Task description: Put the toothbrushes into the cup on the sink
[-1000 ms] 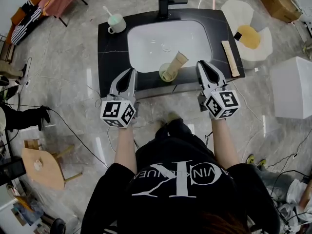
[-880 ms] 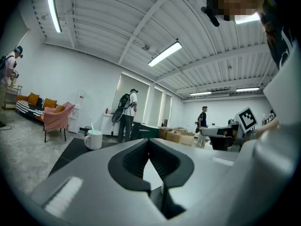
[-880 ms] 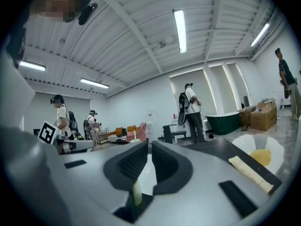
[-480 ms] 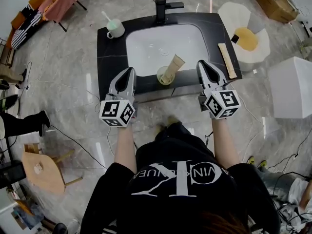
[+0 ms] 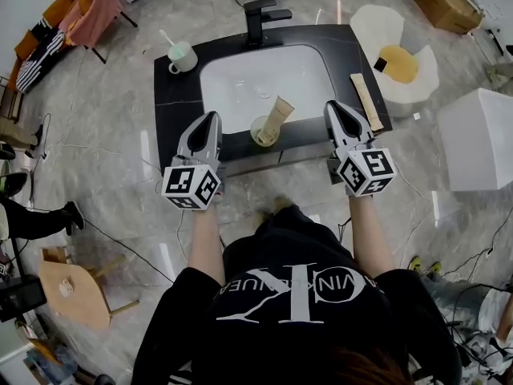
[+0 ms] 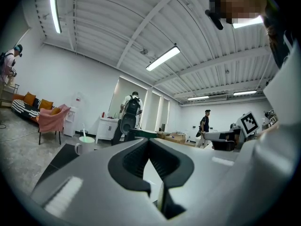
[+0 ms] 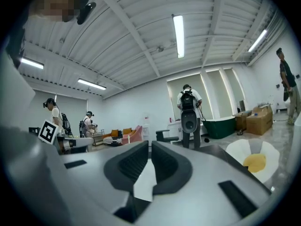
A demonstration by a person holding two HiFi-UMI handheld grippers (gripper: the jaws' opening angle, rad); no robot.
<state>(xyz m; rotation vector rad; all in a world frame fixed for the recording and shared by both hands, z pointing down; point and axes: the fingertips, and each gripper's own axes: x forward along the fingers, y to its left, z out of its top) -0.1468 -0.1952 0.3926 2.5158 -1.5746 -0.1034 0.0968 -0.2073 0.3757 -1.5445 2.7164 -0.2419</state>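
The mint mug (image 5: 181, 56) stands at the far left corner of the black counter (image 5: 172, 111) with one white-handled toothbrush (image 5: 166, 38) already upright in it. It lies ahead and a little left of your left gripper (image 5: 213, 119), which is the nearer one to it. That gripper hangs over the near rim, its jaws pressed together with nothing in them.

Between your two hands, at the front edge of the white basin (image 5: 309, 70), sits a tan tumbler (image 5: 272, 120). It looks tipped with its mouth toward you, though that is not certain.

Your right gripper (image 5: 333, 109) has just been closing its jaws, with nothing between them, and they now stand all but together.

Just beyond it and to its right lies a flat tan strip (image 5: 365, 101), probably a toothbrush or its case. Its long axis runs away from you, so I judge you would meet it end-on. A thin pink stick (image 5: 338, 11) lies well beyond that, at the back edge. Your right hand is nearer both, and the mug is diagonally across the basin from them.
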